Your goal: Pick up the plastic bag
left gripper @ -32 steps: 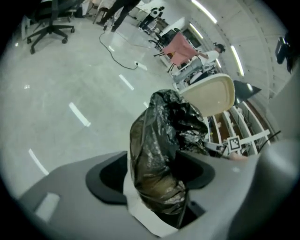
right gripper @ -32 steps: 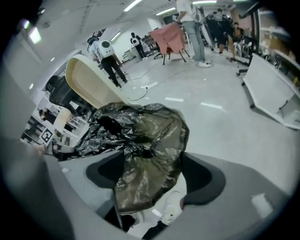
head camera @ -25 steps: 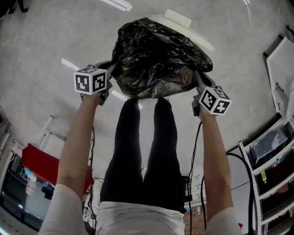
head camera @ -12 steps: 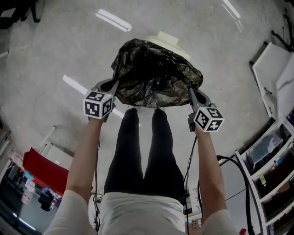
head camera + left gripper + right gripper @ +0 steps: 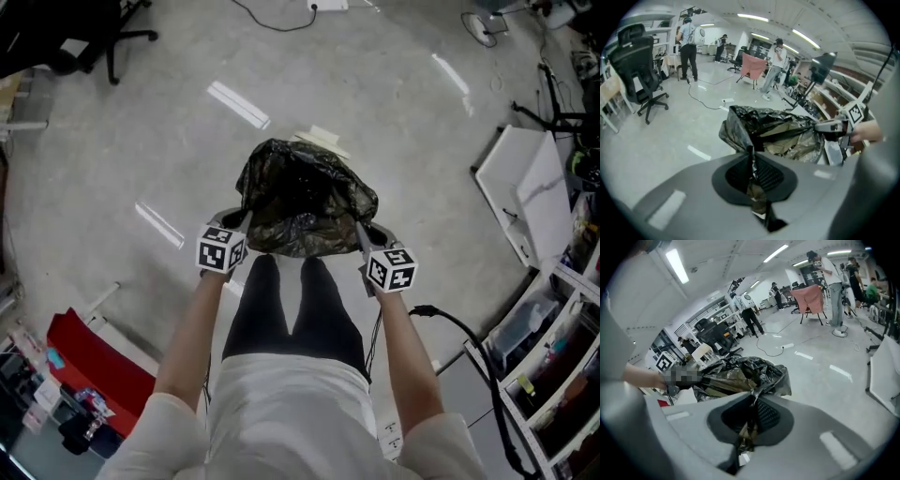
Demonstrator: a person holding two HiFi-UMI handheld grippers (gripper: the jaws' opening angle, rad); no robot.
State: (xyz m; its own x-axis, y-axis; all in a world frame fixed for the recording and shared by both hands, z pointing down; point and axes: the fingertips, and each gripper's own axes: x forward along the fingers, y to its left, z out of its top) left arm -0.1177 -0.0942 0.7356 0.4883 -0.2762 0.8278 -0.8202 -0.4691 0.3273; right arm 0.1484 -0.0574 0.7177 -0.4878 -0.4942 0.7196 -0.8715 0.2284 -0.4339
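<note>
- One plastic bag [image 5: 305, 202] is here. It hangs in the air in front of the person, above the grey floor [image 5: 141, 141], stretched between the two tools.
- There are two grippers, one in each hand. The left gripper [image 5: 246, 218] has its jaws pressed together on the left edge of the bag. A twisted strip of the film runs between its ribbed black pads.
- The right gripper [image 5: 360, 226] is also closed, and it pinches the right edge of the bag in the same way.
- Each gripper carries one white cube with black square markers, so two cubes in total.
- The bag is thin black film, shiny and full of wrinkles. It looks loose and puffed, and where light passes through, the inside looks brownish.
- The gripper bodies are smooth grey plastic with a rounded dark hollow around the pads.
- On the floor just behind the bag lies a pale flat piece [image 5: 319, 139], partly covered by it.
- Around: one black office chair [image 5: 89, 37] at the far left, a red box [image 5: 98, 352] near the person's left side, white boards [image 5: 525, 192] and shelves [image 5: 562, 375] on the right, and a thin cable [image 5: 281, 19] on the floor.
- Several people stand far behind, well apart from the bag.
</note>
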